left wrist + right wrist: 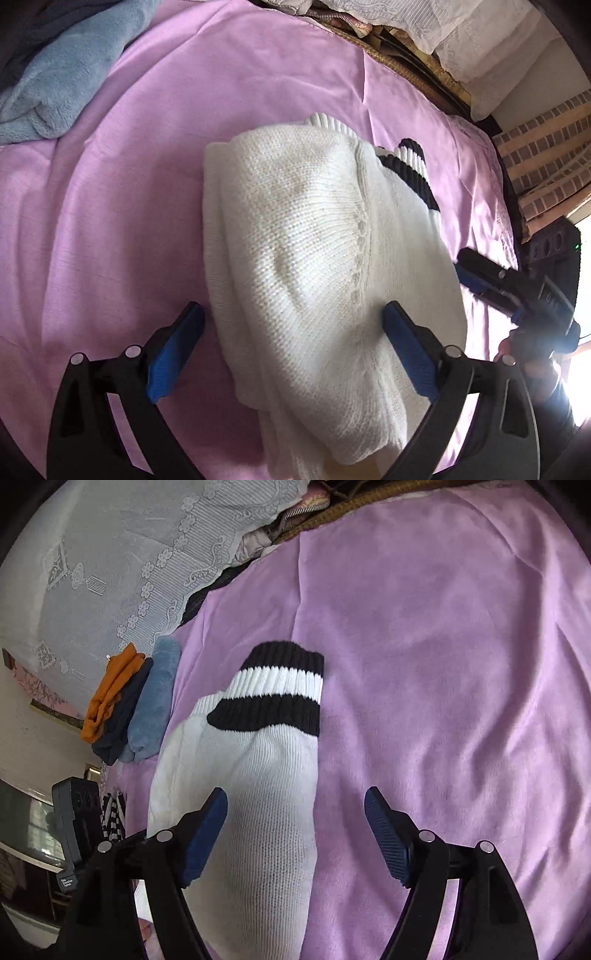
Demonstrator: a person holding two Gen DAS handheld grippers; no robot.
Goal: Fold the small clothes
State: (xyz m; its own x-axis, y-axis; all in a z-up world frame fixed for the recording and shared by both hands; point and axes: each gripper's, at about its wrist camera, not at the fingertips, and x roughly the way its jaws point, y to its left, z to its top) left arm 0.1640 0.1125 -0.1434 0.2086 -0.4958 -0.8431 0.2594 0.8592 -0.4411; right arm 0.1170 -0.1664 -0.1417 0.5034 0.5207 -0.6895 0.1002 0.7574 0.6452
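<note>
A white knitted sweater [314, 258] is seen lying folded into a thick bundle on a pink blanket [129, 221] spread over a bed. In the left wrist view its long axis is laid from the near edge towards the far right, where a ribbed cuff [413, 162] with dark and white stripes is pointed away from the camera. In the right wrist view the same cuff [277, 686] is found at the far end of the bundle, flat on the blanket.

The left tongs [291, 354] are held wide open just above the near part of the sweater; one blue pad is placed beside its left edge and the other over the knit, and nothing is gripped. The right tongs [295, 834] are also spread apart and empty, with one pad over the white knit and the other over bare blanket.

Around the sweater, a light blue fleece garment [62, 74] is left at the far left corner in the left wrist view. In the right wrist view a small stack of folded clothes [125, 705], orange, dark blue and light blue, is set beside the sweater on its left, and a black-and-white striped piece [114, 816] is partly hidden behind the left tongs' body. A white lace cover [129, 546] is draped beyond the blanket's edge. No object is placed between either pair of tongs and the sweater.
</note>
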